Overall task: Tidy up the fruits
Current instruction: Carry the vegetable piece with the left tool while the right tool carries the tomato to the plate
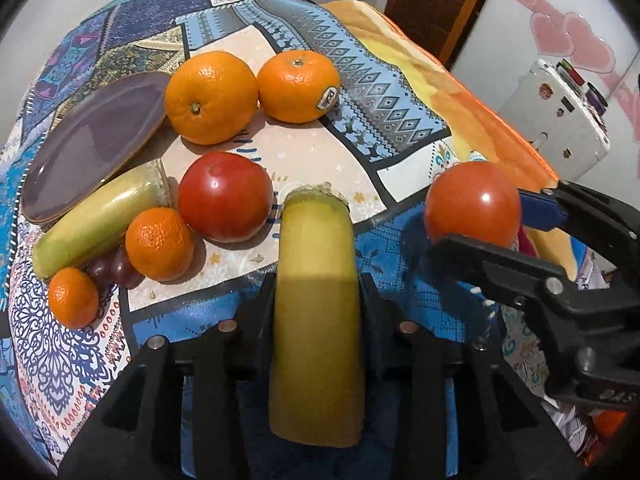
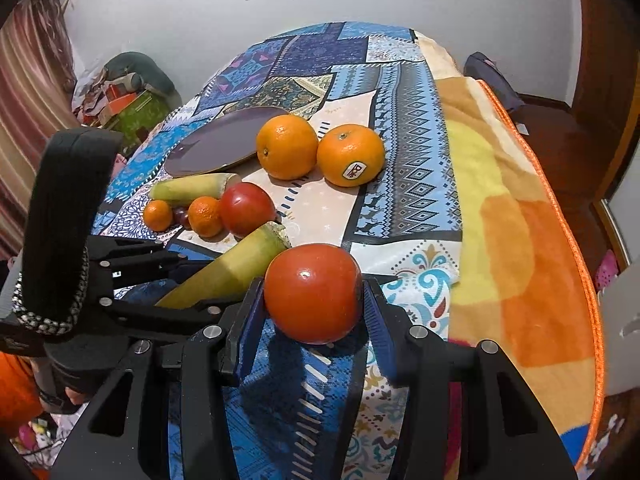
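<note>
banana piece [image 1: 316, 320] in left hand-held gripper [image 1: 316, 300], tomato [image 2: 313, 293] in right hand-held gripper [image 2: 314, 312]

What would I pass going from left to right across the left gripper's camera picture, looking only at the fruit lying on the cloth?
Small mandarin → lying banana → medium mandarin → red tomato → stickered orange. The grapes and the other big orange overlap these, so I leave them out.

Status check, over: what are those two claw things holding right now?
Left gripper shut on banana. Right gripper shut on tomato. Plate bare, other fruit beside it. Nothing blocking.
</note>
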Motion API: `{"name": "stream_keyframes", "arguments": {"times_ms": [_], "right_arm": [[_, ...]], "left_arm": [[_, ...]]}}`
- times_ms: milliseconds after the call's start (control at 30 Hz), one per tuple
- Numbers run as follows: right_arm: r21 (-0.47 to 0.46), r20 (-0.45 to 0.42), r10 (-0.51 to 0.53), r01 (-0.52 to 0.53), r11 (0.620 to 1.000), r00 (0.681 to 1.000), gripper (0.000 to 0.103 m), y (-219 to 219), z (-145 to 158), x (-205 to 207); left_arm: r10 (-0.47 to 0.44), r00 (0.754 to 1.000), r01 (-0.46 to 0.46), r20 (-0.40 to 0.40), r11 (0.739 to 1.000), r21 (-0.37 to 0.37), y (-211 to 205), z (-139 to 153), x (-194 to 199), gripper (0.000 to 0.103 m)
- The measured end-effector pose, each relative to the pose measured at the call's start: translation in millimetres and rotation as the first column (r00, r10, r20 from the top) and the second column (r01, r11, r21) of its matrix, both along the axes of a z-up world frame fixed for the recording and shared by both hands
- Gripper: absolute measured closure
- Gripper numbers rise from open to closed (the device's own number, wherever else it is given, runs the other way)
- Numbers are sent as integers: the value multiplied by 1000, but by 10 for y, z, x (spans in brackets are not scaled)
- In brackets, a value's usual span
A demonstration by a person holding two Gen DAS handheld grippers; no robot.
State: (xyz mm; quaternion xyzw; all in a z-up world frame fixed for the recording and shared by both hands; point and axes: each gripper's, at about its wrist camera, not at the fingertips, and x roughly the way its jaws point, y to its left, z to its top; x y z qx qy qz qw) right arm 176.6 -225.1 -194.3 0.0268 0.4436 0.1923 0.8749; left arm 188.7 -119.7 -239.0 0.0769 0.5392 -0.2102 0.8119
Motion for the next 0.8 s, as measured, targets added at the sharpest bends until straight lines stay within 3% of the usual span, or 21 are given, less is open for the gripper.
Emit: {"name": "stream_keyframes", "arguments": {"times_ms": [200, 433, 600, 700, 800], "right_arm": [[-10, 23, -6, 6, 1000, 1000, 58, -25, 79, -6], [-10, 53, -4, 5, 1000, 999, 58, 11, 203, 30], [-14, 82, 17, -16, 1000, 997, 58, 116, 289, 34], [-15, 86, 33, -32, 999, 996, 58, 184, 311, 32], [-19, 84, 49, -47, 999, 995, 58, 242, 301, 14]], "left_arm": [[37, 999, -37, 27, 999, -14, 79, 98, -83, 66], [88, 989, -84, 115, 995, -46, 314, 410, -211, 66], [95, 991, -92, 98, 995, -41, 506, 494, -252, 67], [73, 993, -75, 88, 997, 18, 613, 452, -371, 79], [67, 994, -67, 87, 998, 3, 744, 497, -463, 84]]}}
